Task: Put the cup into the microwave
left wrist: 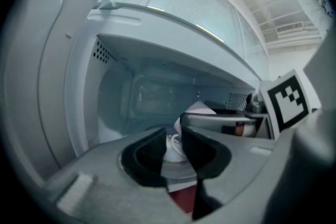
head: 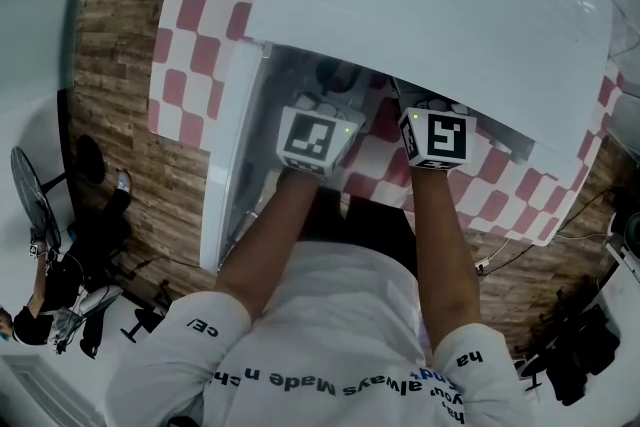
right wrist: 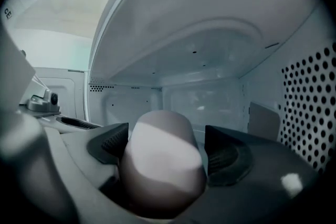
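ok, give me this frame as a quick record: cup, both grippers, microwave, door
cup: pale, between the right gripper's jaws, at the mouth of the cavity
right gripper: jaws wide, closed on the cup body
left gripper: jaws nearly together, cup handle in the gap, seems pinched
microwave: white, on a red-and-white checked cloth
door: swung open, on the person's left
cup set down: cannot tell
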Motion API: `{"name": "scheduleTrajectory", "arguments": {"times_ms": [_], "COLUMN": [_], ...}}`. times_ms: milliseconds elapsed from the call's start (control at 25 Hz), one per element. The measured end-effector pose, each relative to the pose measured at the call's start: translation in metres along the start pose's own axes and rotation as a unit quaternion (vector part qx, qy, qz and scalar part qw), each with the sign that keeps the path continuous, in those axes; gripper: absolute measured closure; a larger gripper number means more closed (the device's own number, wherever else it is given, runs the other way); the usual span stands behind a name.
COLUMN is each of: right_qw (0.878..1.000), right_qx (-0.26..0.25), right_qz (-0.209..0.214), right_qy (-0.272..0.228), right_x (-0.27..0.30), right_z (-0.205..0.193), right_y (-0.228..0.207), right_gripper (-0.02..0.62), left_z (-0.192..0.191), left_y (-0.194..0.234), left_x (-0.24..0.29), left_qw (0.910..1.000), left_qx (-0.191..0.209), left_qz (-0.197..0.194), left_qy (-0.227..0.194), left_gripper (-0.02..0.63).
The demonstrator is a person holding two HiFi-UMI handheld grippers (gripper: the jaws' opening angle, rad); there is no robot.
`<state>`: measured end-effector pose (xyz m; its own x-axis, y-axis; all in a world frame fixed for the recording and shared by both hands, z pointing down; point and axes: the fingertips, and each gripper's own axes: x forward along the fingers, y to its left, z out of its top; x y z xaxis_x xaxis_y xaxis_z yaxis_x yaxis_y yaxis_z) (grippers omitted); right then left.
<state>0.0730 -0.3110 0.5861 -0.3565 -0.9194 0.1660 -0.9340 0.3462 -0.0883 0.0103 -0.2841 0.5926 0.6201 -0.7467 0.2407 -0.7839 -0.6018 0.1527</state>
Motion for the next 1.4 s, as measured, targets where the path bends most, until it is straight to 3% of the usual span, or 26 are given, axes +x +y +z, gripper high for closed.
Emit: {"name": "scheduleTrajectory", "arguments": {"times_ms": [1400], "right_qw": [0.999], "right_qx": [0.006], "right_qz": [0.008], "right_qy": [0.043], "right_x": [-0.025], "right_z": [-0.035], "right_y": [0.011], "right_gripper": [0.147], "left_z": [-0.012], "left_y": [-0.004], "left_x": [-0.02], "left_qw": [0.9998], "left_qx": [0.006], "left_qz": [-0.002], "left_qy": [0.017], "left_gripper": [0.512]}}
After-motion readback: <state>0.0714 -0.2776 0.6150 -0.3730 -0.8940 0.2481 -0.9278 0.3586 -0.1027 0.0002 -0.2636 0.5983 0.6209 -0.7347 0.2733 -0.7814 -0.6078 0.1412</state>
